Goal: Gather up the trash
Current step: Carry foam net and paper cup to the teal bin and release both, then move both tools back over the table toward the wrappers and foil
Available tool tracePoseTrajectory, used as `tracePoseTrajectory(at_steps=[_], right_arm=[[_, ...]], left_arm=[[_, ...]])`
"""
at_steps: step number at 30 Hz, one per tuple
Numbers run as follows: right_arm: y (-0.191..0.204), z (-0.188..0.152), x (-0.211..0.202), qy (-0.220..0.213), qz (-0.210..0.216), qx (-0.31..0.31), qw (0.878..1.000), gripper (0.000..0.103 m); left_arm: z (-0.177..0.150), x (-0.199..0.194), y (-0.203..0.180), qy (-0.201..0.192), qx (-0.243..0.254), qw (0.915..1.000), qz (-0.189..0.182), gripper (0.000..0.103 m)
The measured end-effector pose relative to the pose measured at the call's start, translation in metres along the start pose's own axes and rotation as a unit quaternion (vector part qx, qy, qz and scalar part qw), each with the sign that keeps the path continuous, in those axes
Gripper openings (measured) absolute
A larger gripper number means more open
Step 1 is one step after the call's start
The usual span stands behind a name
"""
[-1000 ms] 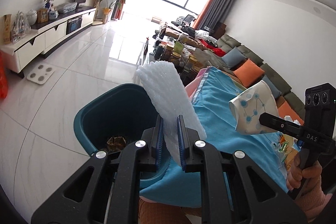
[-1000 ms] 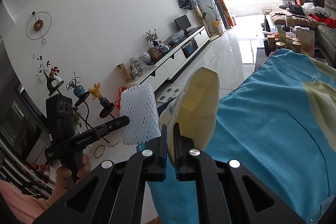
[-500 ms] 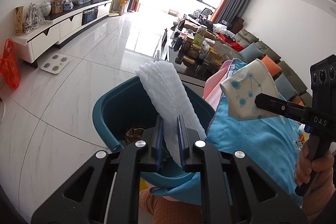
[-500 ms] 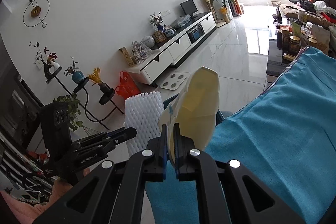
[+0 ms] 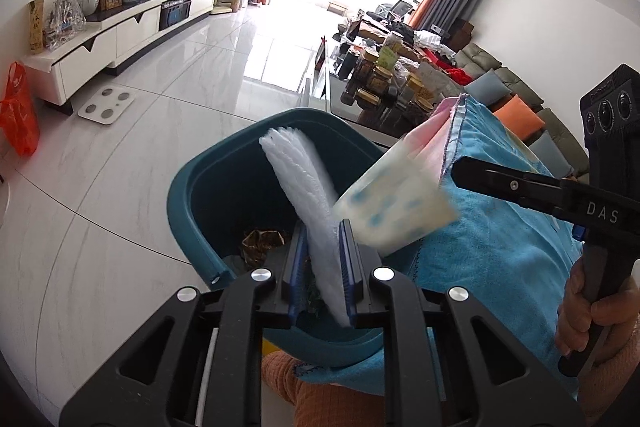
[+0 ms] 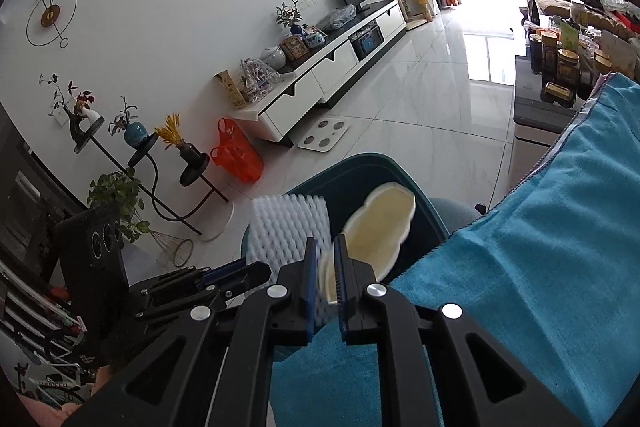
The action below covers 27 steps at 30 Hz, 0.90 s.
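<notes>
Teal plastic bin (image 5: pixel 192 195): on the floor, left of the blue-clothed tabletop (image 5: pixel 500 247).
Left view: left gripper (image 5: pixel 323 267), jaws opening, white foam net sleeve (image 5: pixel 304 195) between them, above the bin.
Right view: right gripper (image 6: pixel 325 281), jaws opening, crumpled cream paper cup (image 6: pixel 380 227) slipping out over the bin.

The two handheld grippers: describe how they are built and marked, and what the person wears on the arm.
Both are matte black plastic. The left gripper and right gripper have cut-out triangular arms, silver round bolts and blue ribbed pads on the fingers. Seen from the left wrist, the right unit has a pistol handle, white "DAS" lettering and a black box with three round lenses. The sleeve is pinkish knit.
</notes>
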State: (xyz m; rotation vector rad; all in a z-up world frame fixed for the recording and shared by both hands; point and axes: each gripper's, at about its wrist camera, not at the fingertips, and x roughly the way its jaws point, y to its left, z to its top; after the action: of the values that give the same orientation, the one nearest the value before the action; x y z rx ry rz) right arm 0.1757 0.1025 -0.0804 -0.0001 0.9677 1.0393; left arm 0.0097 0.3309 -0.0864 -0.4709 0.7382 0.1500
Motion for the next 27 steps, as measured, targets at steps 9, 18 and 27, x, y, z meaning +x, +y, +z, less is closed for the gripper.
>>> tracePoseTrajectory(at_steps=[9, 18, 27], right_arm=[[-0.004, -0.008, -0.01, -0.009, -0.002, 0.011, 1.0, 0.018], [-0.004, -0.028, -0.058, -0.05, -0.007, -0.007, 0.999, 0.033], [-0.015, -0.062, -0.139, -0.117, -0.062, -0.013, 0.991, 0.038]], left_arm=[[-0.002, 0.027, 0.005, 0.009, -0.017, 0.9998, 0.003, 0.02], [-0.005, -0.006, -0.023, -0.037, 0.021, 0.9989, -0.018, 0.039], [-0.016, -0.028, -0.112, -0.061, 0.12, 0.9861, -0.097, 0.048]])
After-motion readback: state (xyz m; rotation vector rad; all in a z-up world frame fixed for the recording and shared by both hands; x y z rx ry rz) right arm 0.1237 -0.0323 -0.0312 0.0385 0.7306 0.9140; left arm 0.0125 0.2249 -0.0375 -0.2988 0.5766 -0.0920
